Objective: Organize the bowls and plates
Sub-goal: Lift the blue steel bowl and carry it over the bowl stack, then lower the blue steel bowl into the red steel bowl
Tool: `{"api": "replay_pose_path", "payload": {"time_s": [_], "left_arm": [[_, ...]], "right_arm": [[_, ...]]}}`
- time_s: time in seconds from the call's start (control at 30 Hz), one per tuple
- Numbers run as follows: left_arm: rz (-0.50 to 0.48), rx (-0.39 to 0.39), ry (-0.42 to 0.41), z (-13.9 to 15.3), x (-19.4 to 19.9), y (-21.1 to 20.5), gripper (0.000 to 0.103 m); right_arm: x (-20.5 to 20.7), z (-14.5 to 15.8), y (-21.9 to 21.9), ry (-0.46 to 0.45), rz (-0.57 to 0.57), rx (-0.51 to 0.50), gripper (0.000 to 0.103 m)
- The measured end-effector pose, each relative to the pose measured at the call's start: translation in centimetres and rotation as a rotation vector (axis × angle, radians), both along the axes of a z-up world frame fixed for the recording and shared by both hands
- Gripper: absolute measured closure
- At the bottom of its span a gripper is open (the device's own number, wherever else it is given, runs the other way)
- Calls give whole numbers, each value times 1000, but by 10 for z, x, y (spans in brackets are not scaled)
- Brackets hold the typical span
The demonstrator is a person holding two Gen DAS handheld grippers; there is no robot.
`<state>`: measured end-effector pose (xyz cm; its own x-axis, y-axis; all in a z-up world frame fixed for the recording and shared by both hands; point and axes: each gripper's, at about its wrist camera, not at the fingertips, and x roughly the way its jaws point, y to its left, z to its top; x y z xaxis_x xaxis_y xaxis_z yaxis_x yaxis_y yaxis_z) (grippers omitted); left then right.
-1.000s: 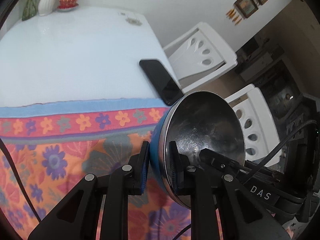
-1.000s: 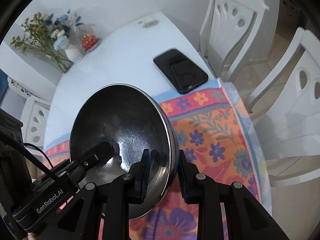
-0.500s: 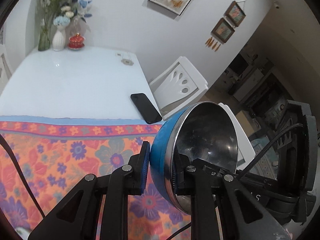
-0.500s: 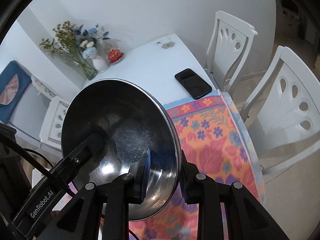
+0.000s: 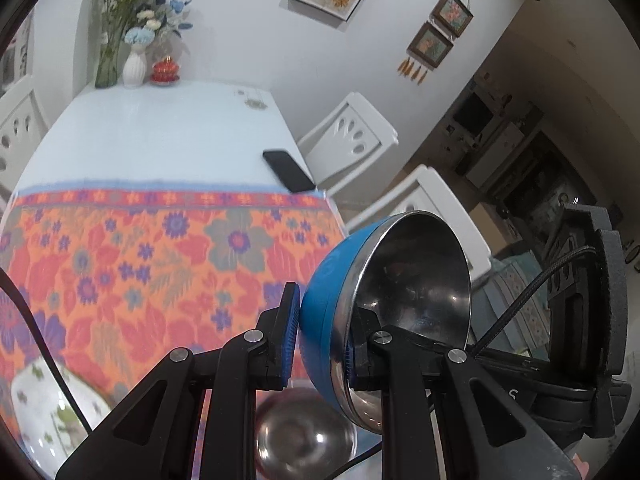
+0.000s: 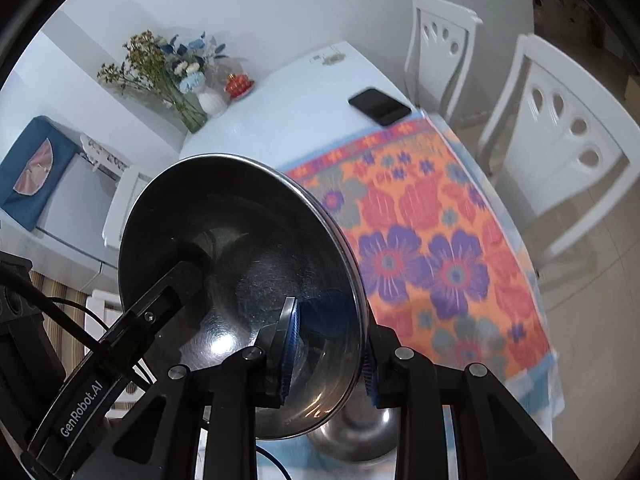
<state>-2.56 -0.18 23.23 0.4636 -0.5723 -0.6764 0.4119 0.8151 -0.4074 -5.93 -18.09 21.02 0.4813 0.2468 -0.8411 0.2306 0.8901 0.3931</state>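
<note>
Both hand-held grippers pinch one steel bowl by its rim, tilted on edge above the bench. The left hand-held gripper is nearly closed on the rim, blue pad on the bowl's blue outside. The right hand-held gripper clamps the rim at about 5 o'clock, pads just easing apart. A second bowl sits below at 6 o'clock. The flowered cloth is bare out to its right edge; phone at 1 o'clock.
</note>
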Motion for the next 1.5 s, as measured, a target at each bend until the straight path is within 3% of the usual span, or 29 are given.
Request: {"api": "replay_pose_path", "payload": {"time_s": [0.2, 0.57, 1.1, 1.5], "left_arm": [[-20, 38, 21, -16, -31, 7, 87], [-32, 57, 76, -44, -61, 14, 87], [-22, 133, 172, -99, -75, 1, 87], [-11, 166, 191, -112, -73, -3, 87]], "right_arm": [[-37, -22, 6, 45, -6, 34, 76], [-66, -45, 13, 108, -7, 31, 76], [-77, -87, 9, 214, 20, 17, 75], [-73, -100, 11, 238, 54, -6, 75]]}}
